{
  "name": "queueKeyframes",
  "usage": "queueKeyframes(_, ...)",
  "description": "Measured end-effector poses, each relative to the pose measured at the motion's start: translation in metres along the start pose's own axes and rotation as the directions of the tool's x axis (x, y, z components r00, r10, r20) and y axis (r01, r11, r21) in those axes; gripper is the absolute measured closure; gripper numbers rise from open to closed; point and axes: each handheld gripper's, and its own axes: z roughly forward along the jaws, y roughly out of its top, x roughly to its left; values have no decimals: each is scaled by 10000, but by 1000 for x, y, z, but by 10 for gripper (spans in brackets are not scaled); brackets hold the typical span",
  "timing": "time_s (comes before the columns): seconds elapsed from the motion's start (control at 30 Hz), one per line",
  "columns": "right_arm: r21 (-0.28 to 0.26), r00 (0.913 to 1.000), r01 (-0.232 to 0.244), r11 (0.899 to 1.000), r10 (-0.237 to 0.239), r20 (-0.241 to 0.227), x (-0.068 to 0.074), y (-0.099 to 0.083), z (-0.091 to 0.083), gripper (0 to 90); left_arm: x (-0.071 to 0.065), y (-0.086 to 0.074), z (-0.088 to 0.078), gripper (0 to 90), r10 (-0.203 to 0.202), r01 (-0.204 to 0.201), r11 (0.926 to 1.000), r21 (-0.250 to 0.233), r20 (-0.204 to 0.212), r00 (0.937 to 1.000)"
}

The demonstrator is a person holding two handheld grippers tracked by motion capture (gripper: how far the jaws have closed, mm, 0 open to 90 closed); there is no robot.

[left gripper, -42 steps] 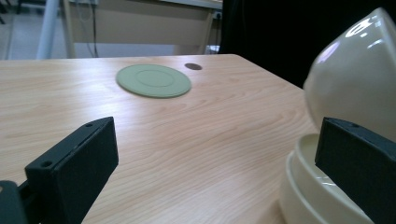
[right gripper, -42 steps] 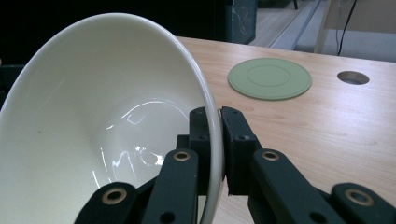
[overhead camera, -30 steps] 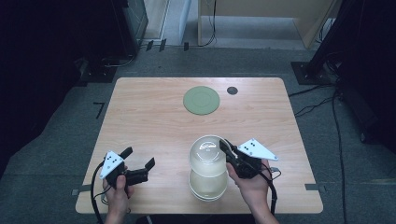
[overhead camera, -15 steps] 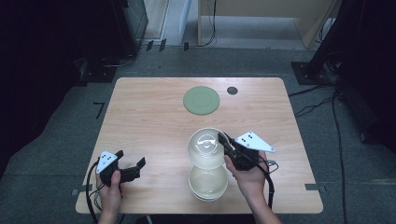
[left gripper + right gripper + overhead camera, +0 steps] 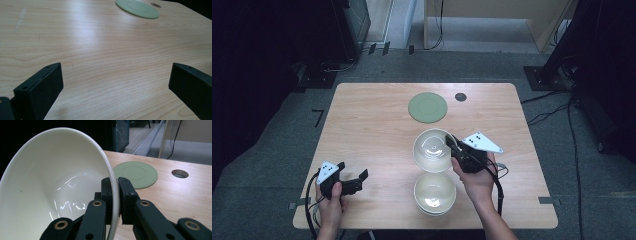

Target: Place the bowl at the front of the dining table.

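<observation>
Both grippers, the left gripper (image 5: 353,181) and the right gripper (image 5: 453,146), are black, each topped by a grey three-cornered plate with dark dots. A black cable trails behind each. Brass-ringed pivots stud the right gripper's linkage, and the forearms are bare.

Bright tabletop glare, dark surroundings

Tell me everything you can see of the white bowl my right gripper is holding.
The glossy white ceramic-looking bowl is round, deep and empty, with light glinting off its inside. The right gripper is shut on its rim, one jaw inside the wall and one outside. It looks lifted off the light wooden table, between the flat green round mat and the stack of similar white bowls near the front edge. Nothing else touches it.
</observation>
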Motion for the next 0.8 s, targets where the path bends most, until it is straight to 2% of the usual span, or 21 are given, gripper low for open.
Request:
queueKeyframes(0.53, 88, 9990, -156, 9998, 153, 418, -15, 10, 33, 846, 1, -1, 1, 0, -116, 116, 9999, 13, 171, 9998)
queueKeyframes(0.8, 49, 9984, -73, 10000, 70, 552, -22, 15, 50, 846, 1, -1, 2, 0, -128, 128, 9999, 28, 177, 9998)
